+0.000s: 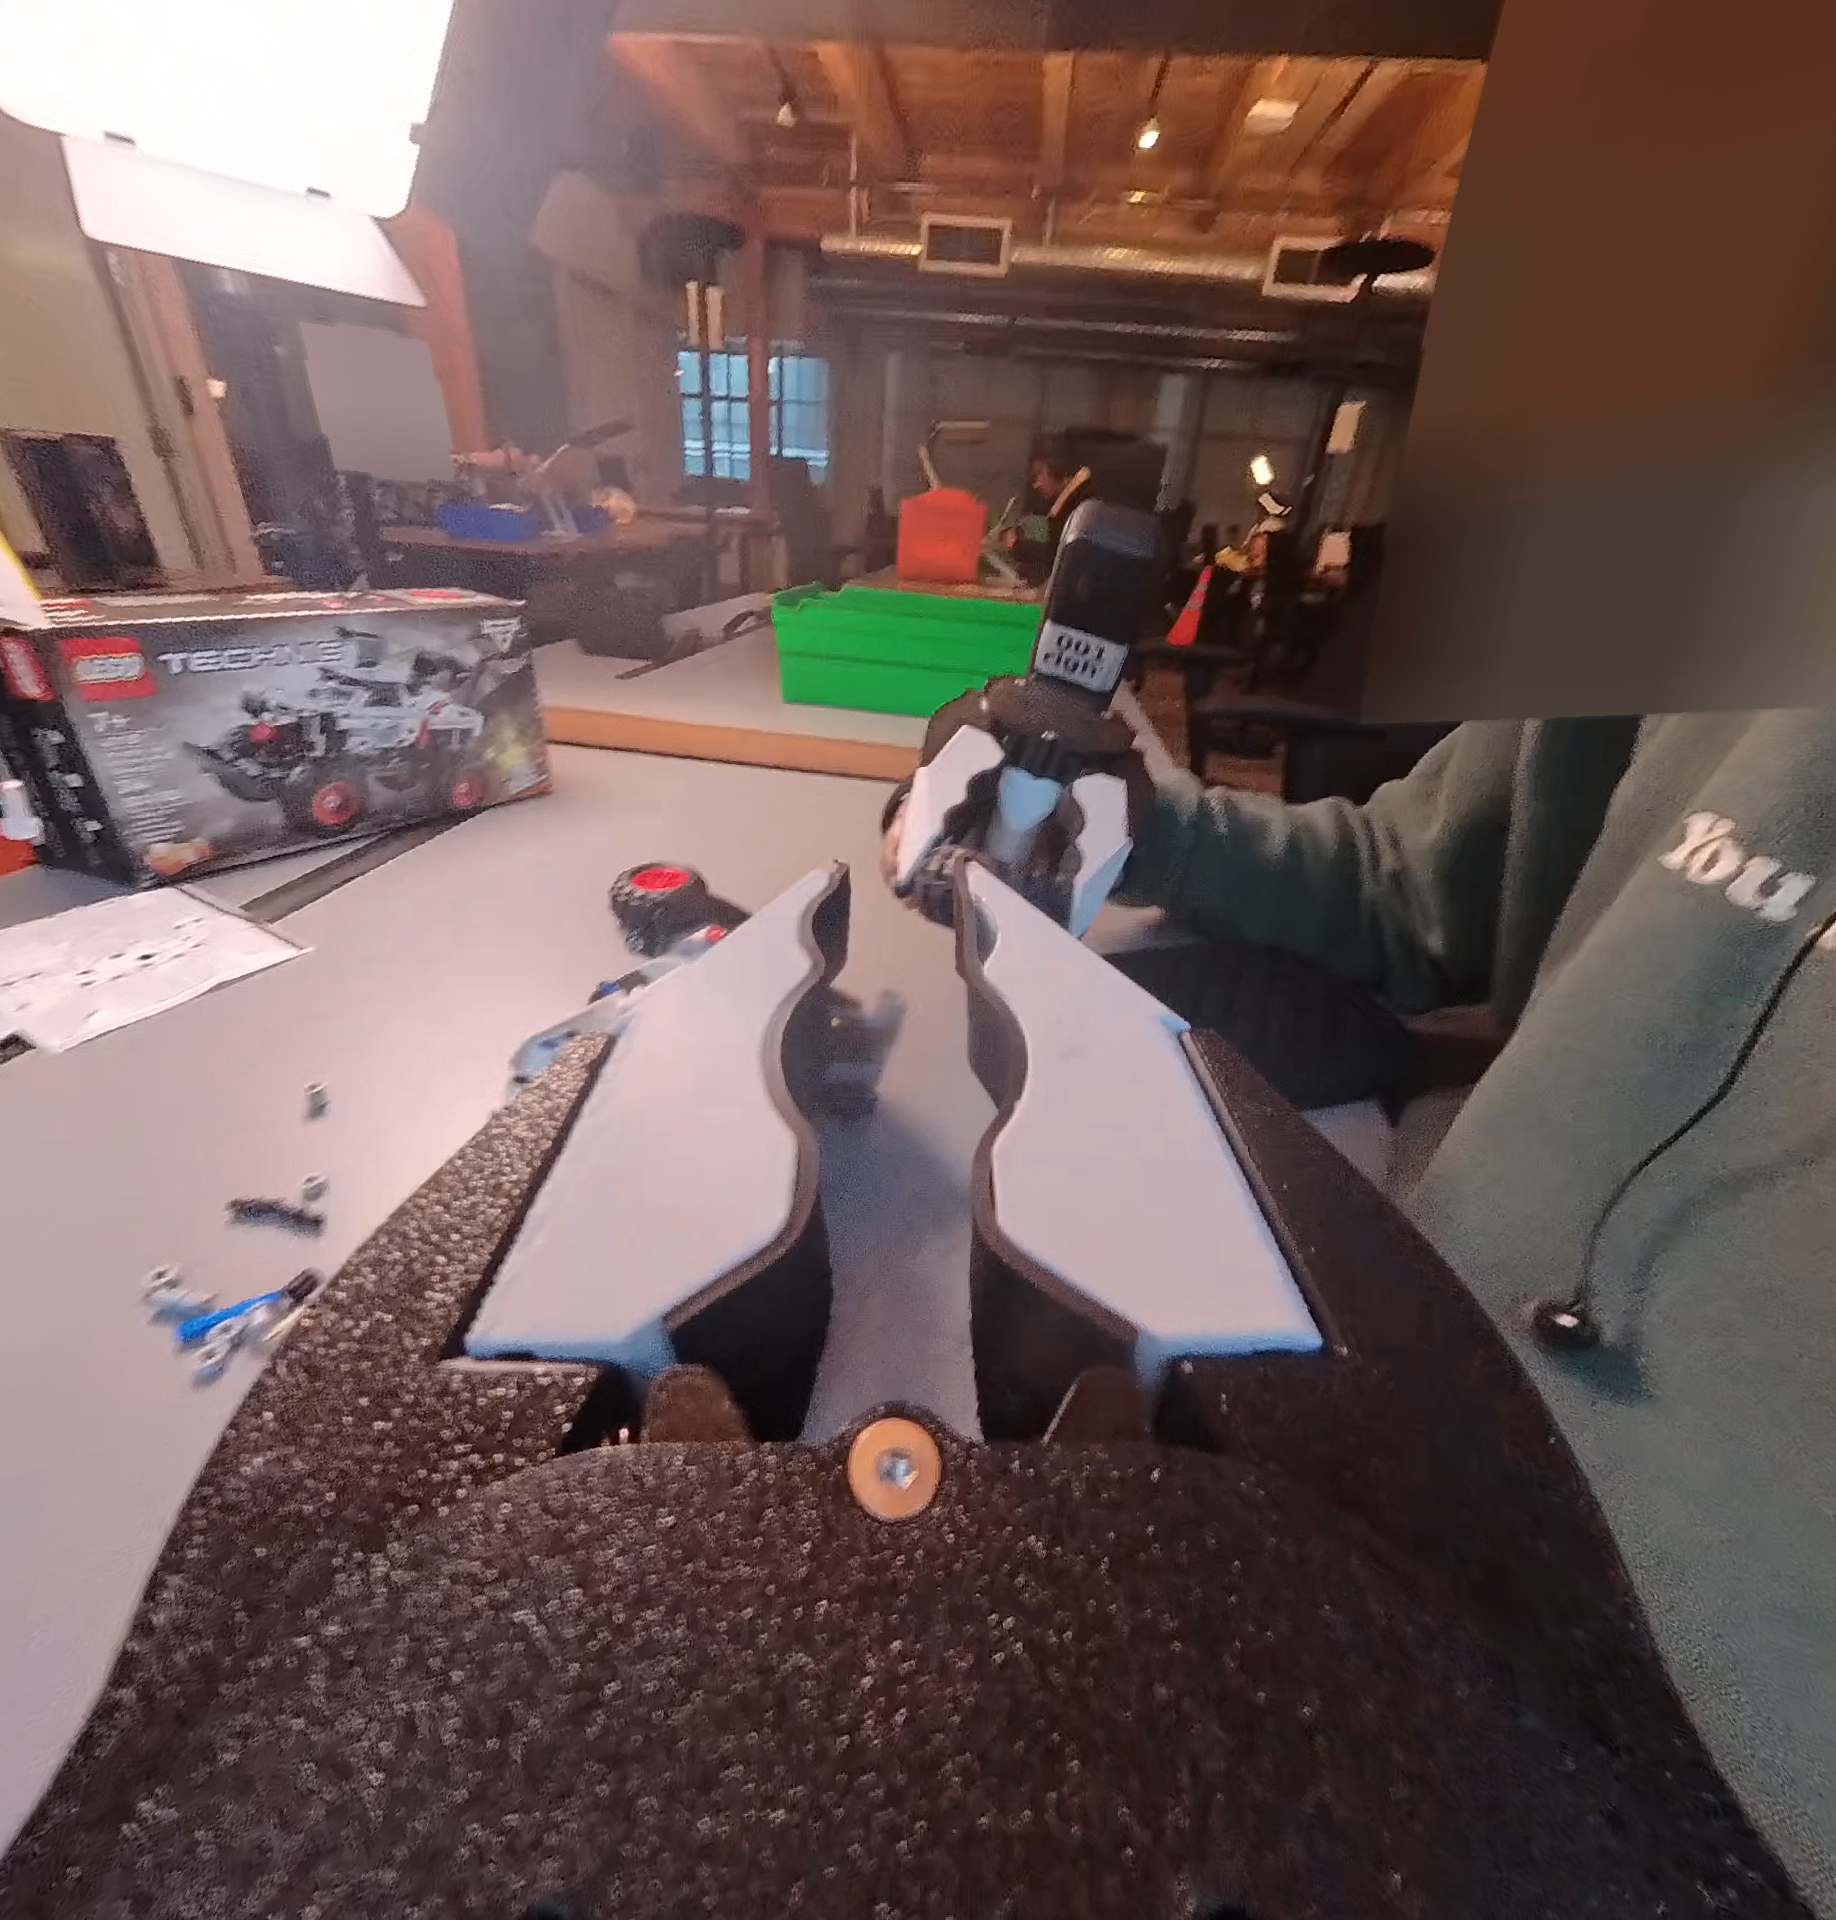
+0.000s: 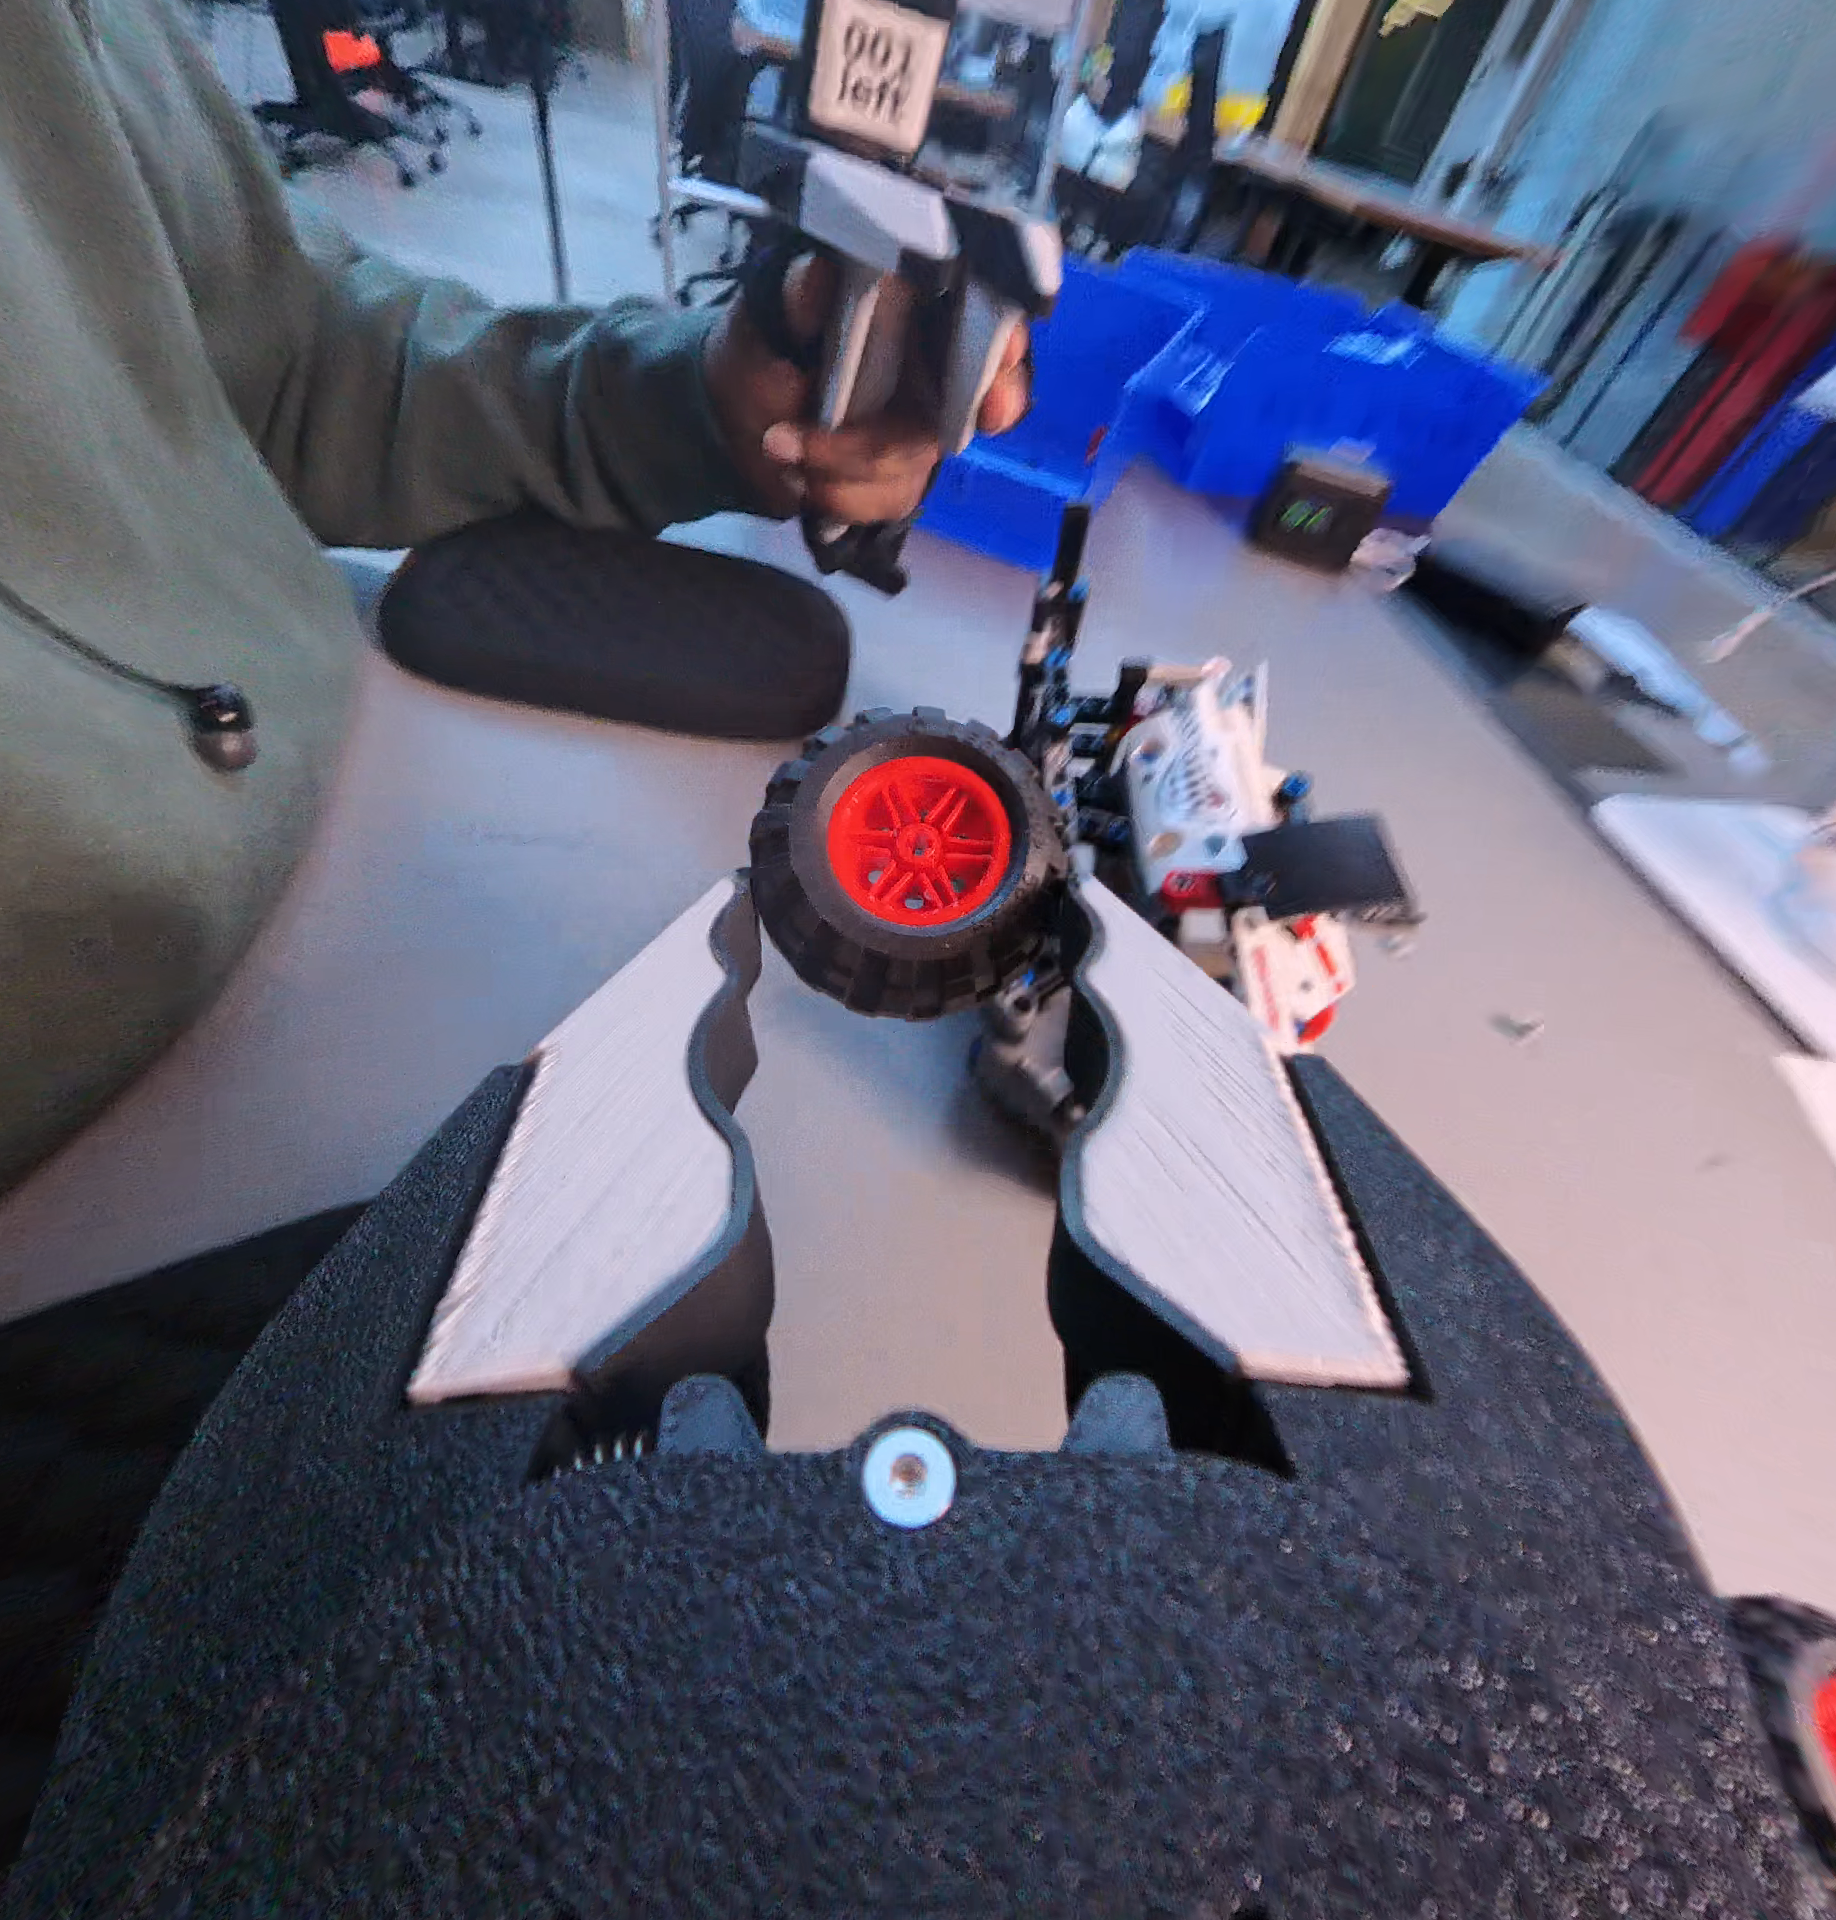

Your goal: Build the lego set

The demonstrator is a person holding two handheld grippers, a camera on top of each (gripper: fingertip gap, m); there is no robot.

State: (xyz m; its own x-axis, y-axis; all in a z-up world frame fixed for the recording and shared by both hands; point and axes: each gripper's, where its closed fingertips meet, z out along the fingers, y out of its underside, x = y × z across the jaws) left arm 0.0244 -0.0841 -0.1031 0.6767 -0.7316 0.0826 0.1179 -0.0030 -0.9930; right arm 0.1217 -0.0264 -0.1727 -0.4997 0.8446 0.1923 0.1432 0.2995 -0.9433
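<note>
A partly built Lego truck (image 2: 1194, 790) with a white stickered body lies on the grey table (image 2: 478, 883). Its black tyre with a red hub (image 2: 919, 842) faces my right wrist camera. My right gripper (image 2: 912, 899) is open. The tyre shows between its fingertips; I cannot tell whether they touch it. In the left wrist view the right gripper (image 1: 1007, 831) is held in a hand, with nothing between its fingers. My left gripper (image 1: 901, 878) is held above the table, slightly open and empty. It also shows in the right wrist view (image 2: 898, 353). A red-hubbed wheel (image 1: 654, 894) shows just left of its left finger.
The Lego box (image 1: 270, 717) and an instruction sheet (image 1: 93, 956) lie at the left. Small loose pieces (image 1: 239, 1309) are scattered near my left gripper. Another wheel (image 2: 1828, 1745) lies at the lower right. Blue bins (image 2: 1257, 395), a small black box (image 2: 1319, 509) and green bins (image 1: 893, 655) stand farther off. Left tips to right tips: about 15 cm.
</note>
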